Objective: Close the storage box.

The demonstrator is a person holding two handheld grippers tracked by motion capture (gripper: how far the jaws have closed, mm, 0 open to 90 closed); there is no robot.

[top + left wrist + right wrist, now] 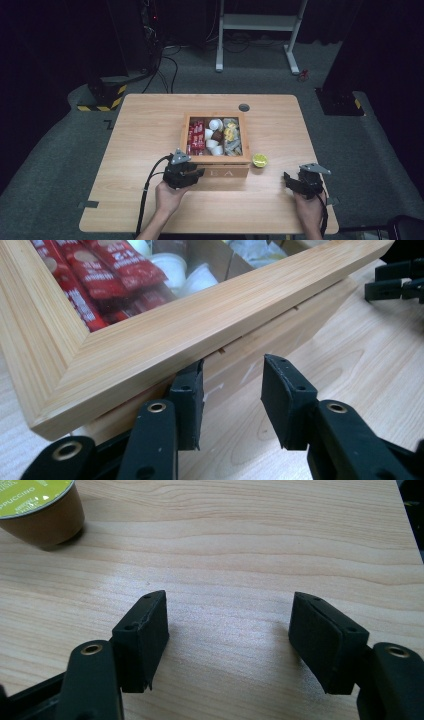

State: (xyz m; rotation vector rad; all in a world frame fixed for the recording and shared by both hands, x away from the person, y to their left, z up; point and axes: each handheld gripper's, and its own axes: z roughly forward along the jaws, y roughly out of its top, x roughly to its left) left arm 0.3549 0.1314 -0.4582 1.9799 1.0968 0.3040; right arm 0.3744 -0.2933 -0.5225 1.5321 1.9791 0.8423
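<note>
A wooden tea box (215,160) stands mid-table, with red sachets (196,137), white pods (212,137) and yellow packets in its compartments. My left gripper (197,173) is open at the box's front left corner. In the left gripper view its jaws (232,375) face the front wall, the left jaw tucked under the overhanging lid frame (200,325); red sachets (100,275) show through the window. My right gripper (289,178) rests open over bare table (227,615). A brown capsule with a lime-green top (259,160) stands by the box's right corner (37,510).
A grey grommet (244,107) sits in the table behind the box. A white desk frame (257,22) and a black-and-yellow striped base (102,100) stand on the floor beyond. The table's right edge runs close to my right hand.
</note>
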